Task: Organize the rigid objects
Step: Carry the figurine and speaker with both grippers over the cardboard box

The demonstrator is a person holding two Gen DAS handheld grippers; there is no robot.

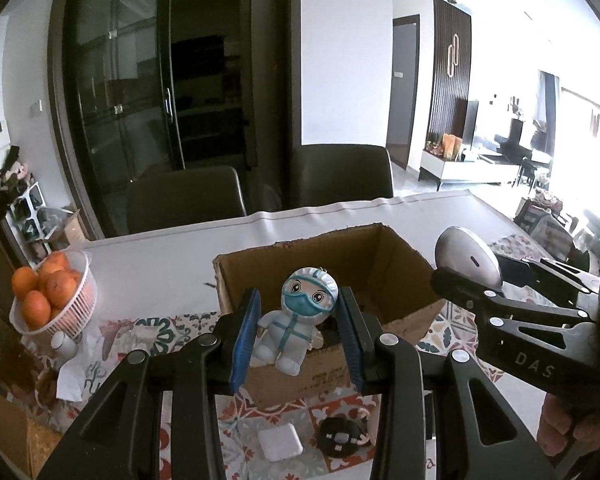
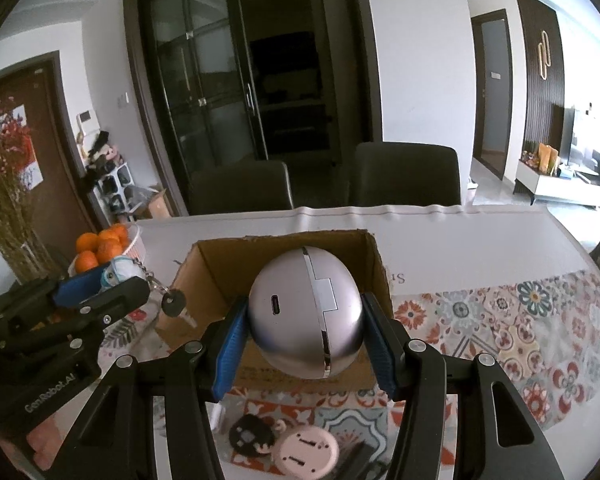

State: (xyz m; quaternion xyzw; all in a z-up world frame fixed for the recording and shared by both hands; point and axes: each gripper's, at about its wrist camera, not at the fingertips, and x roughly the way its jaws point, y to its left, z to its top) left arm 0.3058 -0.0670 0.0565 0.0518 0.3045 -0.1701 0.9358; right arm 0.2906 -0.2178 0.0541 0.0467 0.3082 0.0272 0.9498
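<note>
Toy figure (image 1: 296, 320) is gripped by left gripper (image 1: 298, 332) jaws, held above cardboard box (image 1: 400, 256) on desk (image 1: 160, 264). Silver egg-shaped case (image 2: 304, 312) is clamped in right gripper (image 2: 304, 344) jaws, also over box.

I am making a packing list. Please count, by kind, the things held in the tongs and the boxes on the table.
Toy figure, in left tongs: 1
Silver egg-shaped case, in right tongs: 1
Cardboard box: 1
Total: 3

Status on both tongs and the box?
Left tongs shut on doll keychain. Right tongs shut on silver egg case. Both above cardboard box, open, nothing blocking.
</note>
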